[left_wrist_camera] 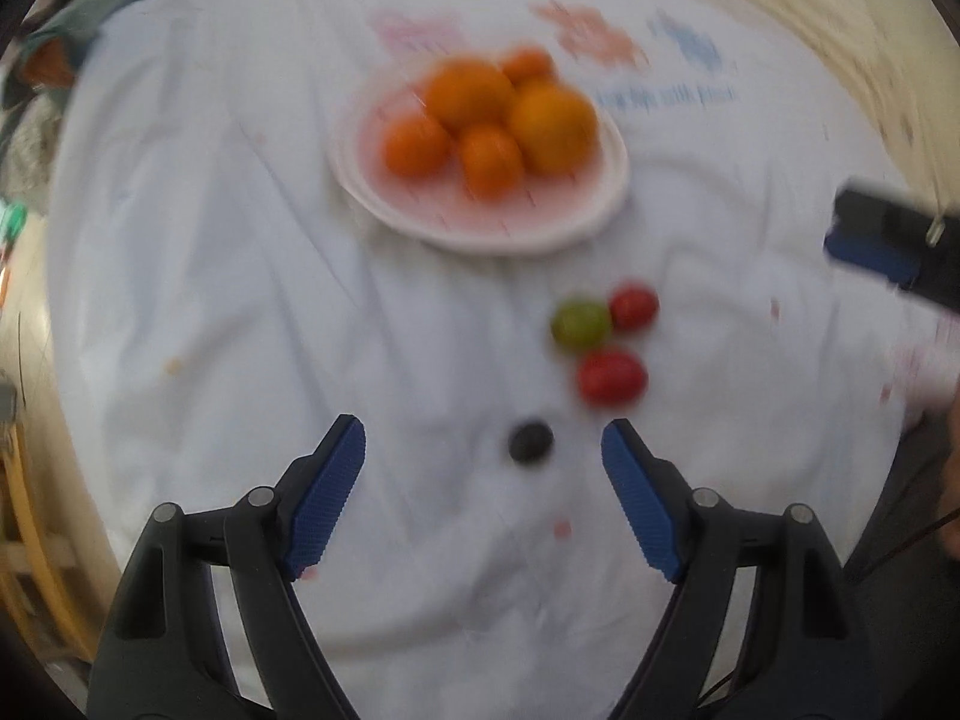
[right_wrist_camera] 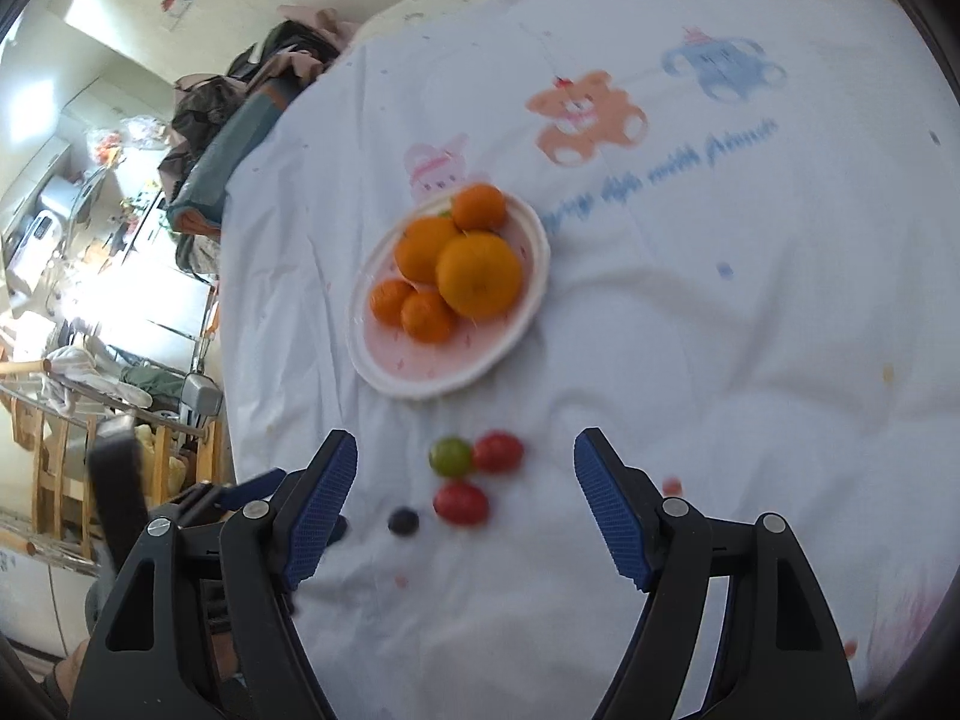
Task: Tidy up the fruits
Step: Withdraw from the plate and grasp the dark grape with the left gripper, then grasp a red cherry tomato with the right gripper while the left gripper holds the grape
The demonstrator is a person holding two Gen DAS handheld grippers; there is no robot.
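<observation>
White cloth (right_wrist_camera: 690,330) blurred, oranges (left_wrist_camera: 486,114) smeared, dark berry (left_wrist_camera: 530,443) indistinct, left tongs (left_wrist_camera: 483,450) spread.

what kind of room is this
Probably a lived-in home: a table under a white cartoon-bear cloth, a plate of oranges, cluttered kitchen shelves with appliances and wooden chairs behind.

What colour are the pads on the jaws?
Blue pads, with a fine ribbed texture, on black frames. The right wrist view shows them best.

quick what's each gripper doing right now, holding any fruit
Left gripper: open, holding nothing, above the cloth near the dark berry.
Right gripper: open, holding nothing, over the small tomatoes.
</observation>
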